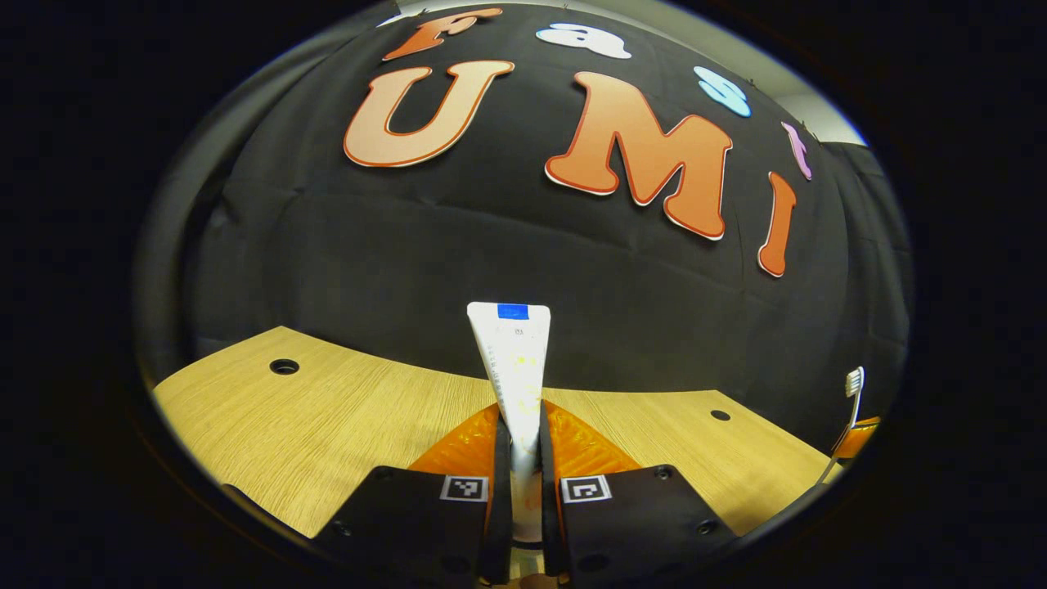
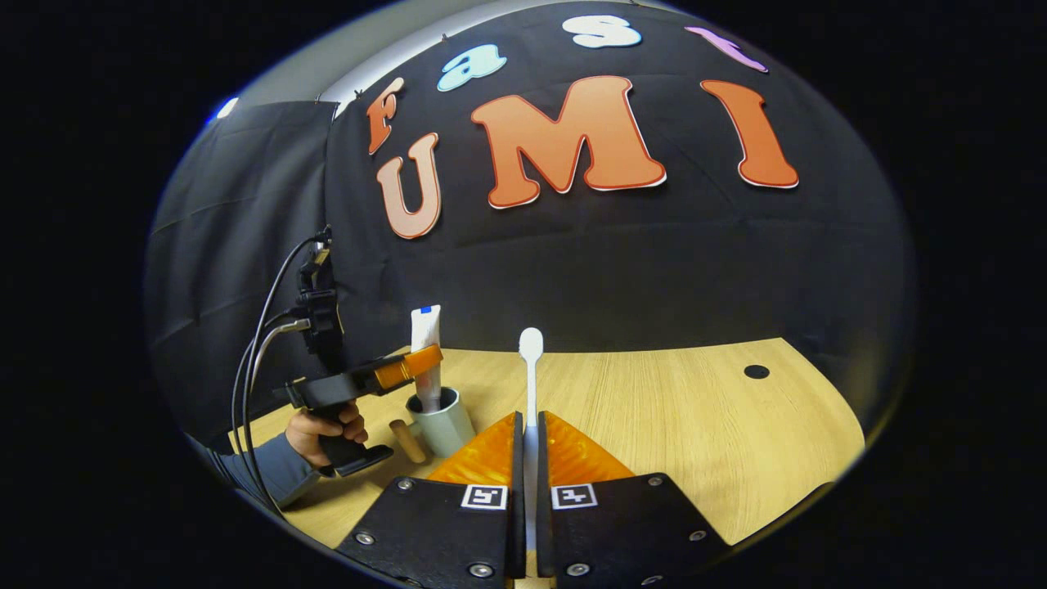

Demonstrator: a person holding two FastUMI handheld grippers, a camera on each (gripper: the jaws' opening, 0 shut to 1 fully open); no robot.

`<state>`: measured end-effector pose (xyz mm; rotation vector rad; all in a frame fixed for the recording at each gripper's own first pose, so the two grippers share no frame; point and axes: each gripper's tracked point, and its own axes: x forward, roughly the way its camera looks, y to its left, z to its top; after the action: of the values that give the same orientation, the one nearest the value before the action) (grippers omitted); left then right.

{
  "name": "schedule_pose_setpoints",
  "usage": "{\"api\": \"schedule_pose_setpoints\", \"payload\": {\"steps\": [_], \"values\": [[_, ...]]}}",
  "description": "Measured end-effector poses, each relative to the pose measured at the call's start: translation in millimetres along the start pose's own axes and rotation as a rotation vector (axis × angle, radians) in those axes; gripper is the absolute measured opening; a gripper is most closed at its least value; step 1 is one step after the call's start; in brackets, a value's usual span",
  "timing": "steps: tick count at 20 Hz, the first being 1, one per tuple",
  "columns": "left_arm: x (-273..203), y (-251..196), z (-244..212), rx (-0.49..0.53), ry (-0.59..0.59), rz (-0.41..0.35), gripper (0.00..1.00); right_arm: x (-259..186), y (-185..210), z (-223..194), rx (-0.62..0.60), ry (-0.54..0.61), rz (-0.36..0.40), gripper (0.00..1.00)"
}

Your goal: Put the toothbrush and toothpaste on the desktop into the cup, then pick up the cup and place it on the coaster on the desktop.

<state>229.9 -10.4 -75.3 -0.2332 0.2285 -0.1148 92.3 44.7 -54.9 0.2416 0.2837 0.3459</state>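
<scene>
At lower left of the right gripper view, the left gripper clamps the toothpaste upright, its lower end in the cup. I would release gently. The right gripper clamps the toothbrush at centre.

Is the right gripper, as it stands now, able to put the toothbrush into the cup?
Probably not yet. The left gripper holds the toothpaste upright in the cup, so it hangs over the cup's mouth. The right gripper holds the toothbrush, off to the side.
</scene>
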Motion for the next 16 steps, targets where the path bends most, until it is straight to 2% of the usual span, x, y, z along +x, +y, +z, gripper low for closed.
{"api": "schedule_pose_setpoints", "payload": {"steps": [4,7,8,11,16], "values": [[-7.5,5.5,-6.4,0.003,0.016,0.0,0.2,10.5,9.4,4.7,0.028,-0.034,0.011,0.05],[-18.3,-1.4,-9.9,0.021,0.023,-0.031,0.24,17.2,13.0,9.5,0.05,-0.056,0.009,0.05],[-18.3,-3.0,-13.0,0.034,0.03,-0.035,0.29,18.9,14.4,12.2,0.051,-0.064,0.008,0.05],[-22.3,-5.5,-17.8,0.06,0.042,-0.036,0.3,24.1,17.3,23.8,0.047,-0.114,0.0,0.05],[-21.0,-5.6,-27.0,0.06,0.077,-0.057,0.33,35.0,38.2,43.8,0.063,-0.185,0.039,0.05]]}}
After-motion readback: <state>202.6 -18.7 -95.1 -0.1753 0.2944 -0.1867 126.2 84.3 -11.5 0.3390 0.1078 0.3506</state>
